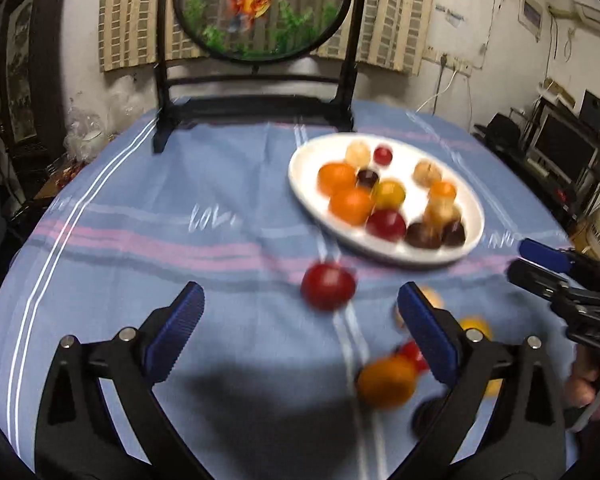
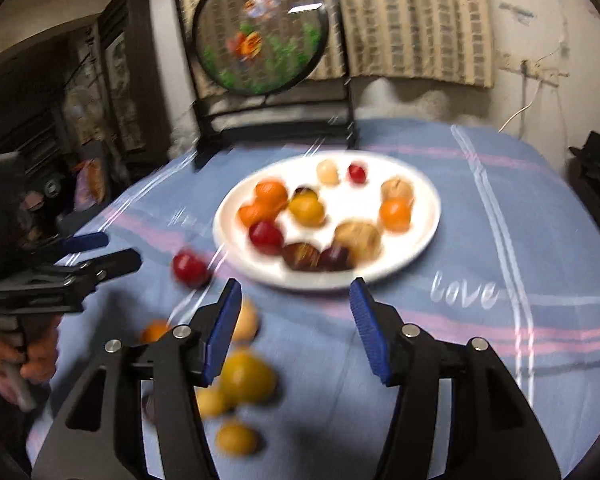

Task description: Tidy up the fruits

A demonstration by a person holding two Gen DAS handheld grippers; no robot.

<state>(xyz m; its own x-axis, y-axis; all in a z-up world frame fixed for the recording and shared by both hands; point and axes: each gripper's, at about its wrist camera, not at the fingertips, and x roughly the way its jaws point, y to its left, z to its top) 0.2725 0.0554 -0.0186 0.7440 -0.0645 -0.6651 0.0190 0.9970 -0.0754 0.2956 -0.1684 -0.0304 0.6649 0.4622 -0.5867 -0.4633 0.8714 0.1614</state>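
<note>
Hovering wide open and empty, the left hand-held gripper [image 1: 300, 316] and the partly open, empty right hand-held gripper [image 2: 296, 320] face the white oval plate [image 1: 300, 184]. Near it on the tabletop [image 1: 140, 208], a round red fruit [image 1: 328, 286] could roll if nudged.

The left side of the tabletop [image 1: 120, 248] is bare blue cloth, so a gripper could slide in there with nothing in the way. The white plate [image 1: 312, 196] full of fruit fills the far right part, and a tall black stand [image 1: 260, 108] with a round fish picture blocks the back edge. Loose fruits lie close together on the cloth near the front, like the red fruit [image 1: 328, 286] and the orange fruit [image 1: 386, 384], so that spot is crowded.
</note>
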